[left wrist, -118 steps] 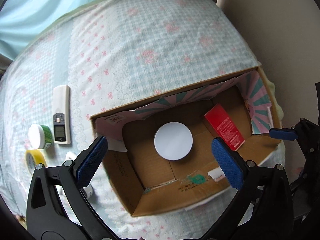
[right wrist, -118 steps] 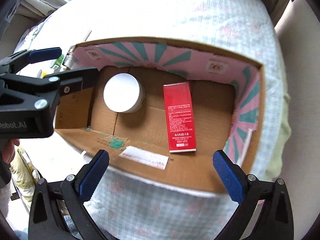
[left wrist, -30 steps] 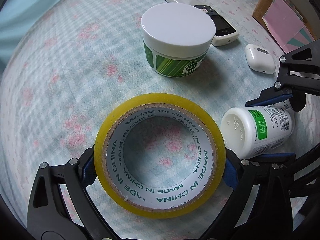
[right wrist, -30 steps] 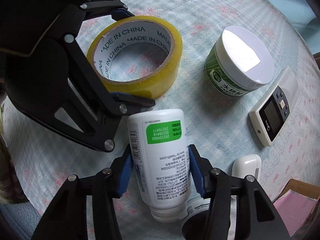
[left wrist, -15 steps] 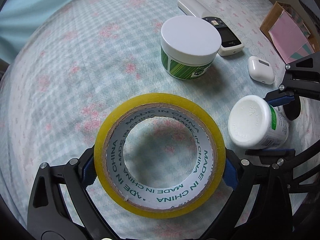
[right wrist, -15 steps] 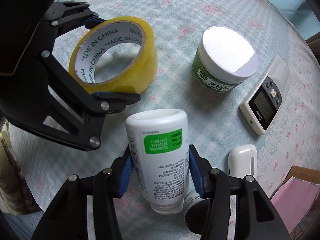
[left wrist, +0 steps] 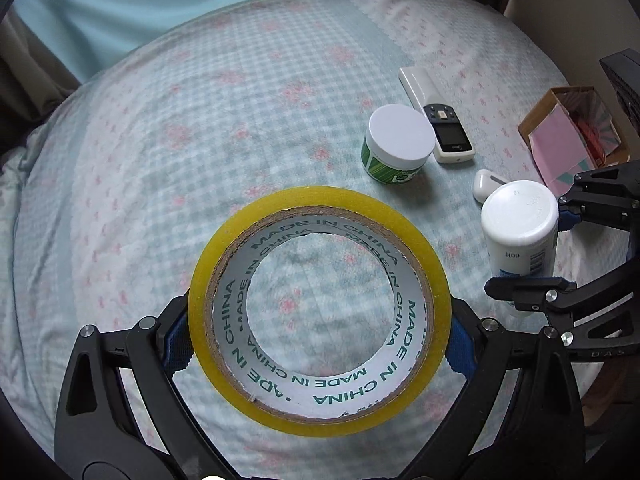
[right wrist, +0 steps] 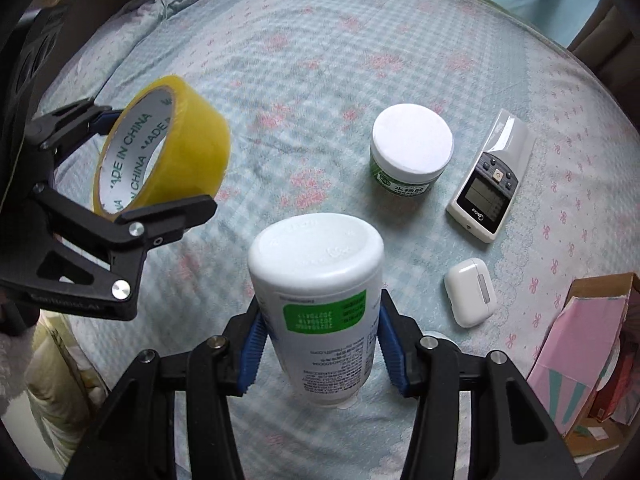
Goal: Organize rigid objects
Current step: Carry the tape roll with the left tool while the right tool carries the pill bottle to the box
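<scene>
My left gripper (left wrist: pixel 318 344) is shut on a yellow tape roll (left wrist: pixel 320 416) and holds it above the bed; the roll also shows in the right wrist view (right wrist: pixel 188 160). My right gripper (right wrist: pixel 318 344) is shut on a white bottle with a green label (right wrist: pixel 320 280), lifted off the bed, bottom toward the camera; the bottle also shows in the left wrist view (left wrist: pixel 520 224). On the bed lie a green jar with a white lid (right wrist: pixel 412 156), a white remote (right wrist: pixel 492 184) and a white earbud case (right wrist: pixel 470 298).
A cardboard box with pink flaps (right wrist: pixel 580 344) stands at the bed's right edge, also in the left wrist view (left wrist: pixel 568 140). The checked bedspread (right wrist: pixel 320 60) covers the whole surface. Curtains hang behind the bed.
Both grippers have risen from the bed with the tape roll and the bottle. The bottle has tipped from lying to more upright. The jar, remote and case look farther away.
</scene>
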Motion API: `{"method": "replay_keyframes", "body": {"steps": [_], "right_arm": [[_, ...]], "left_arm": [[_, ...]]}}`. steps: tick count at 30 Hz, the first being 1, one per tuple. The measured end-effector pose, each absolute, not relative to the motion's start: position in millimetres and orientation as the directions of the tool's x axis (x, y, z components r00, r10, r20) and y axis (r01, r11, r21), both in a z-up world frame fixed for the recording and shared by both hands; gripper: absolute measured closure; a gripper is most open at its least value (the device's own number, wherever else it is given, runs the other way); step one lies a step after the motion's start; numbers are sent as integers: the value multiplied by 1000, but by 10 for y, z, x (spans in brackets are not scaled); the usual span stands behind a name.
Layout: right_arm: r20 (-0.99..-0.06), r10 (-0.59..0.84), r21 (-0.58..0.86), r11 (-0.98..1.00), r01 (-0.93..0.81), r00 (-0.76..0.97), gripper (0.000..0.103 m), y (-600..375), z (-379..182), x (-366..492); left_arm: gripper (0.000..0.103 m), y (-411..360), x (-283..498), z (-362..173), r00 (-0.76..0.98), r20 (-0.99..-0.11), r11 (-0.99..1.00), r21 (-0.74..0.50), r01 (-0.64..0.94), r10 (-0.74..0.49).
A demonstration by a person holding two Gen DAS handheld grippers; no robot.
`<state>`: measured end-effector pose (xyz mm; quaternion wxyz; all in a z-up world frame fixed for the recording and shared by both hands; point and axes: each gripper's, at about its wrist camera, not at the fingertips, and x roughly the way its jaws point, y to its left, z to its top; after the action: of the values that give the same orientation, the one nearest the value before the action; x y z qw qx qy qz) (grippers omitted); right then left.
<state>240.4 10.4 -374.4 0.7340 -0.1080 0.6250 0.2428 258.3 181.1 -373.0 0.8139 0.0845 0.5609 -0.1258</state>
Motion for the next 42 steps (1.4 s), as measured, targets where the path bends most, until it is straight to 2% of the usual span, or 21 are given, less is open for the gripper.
{"method": "replay_keyframes", "body": {"steps": [11, 16, 23, 31, 42], "right_arm": [[-931, 313, 209, 881, -425, 189, 56, -78, -2719, 2119], [-906, 355, 234, 874, -427, 230, 56, -402, -2281, 2010], [-865, 429, 305, 862, -404, 260, 56, -1188, -1835, 1913], [-868, 381, 259, 894, -365, 317, 56, -2371, -1635, 1953], [-907, 275, 188, 942, -277, 320, 56, -3721, -1862, 2351]], "left_arm": [[7, 1716, 2070, -2724, 391, -918, 989, -9, 150, -68], [7, 1305, 1922, -2256, 425, -904, 993, 4, 117, -46], [7, 464, 1751, -1763, 458, -886, 996, -42, 74, -71], [7, -717, 1867, -1681, 469, -874, 992, -90, 92, -123], [7, -1916, 2276, -1986, 424, -888, 983, -148, 106, -180]]}}
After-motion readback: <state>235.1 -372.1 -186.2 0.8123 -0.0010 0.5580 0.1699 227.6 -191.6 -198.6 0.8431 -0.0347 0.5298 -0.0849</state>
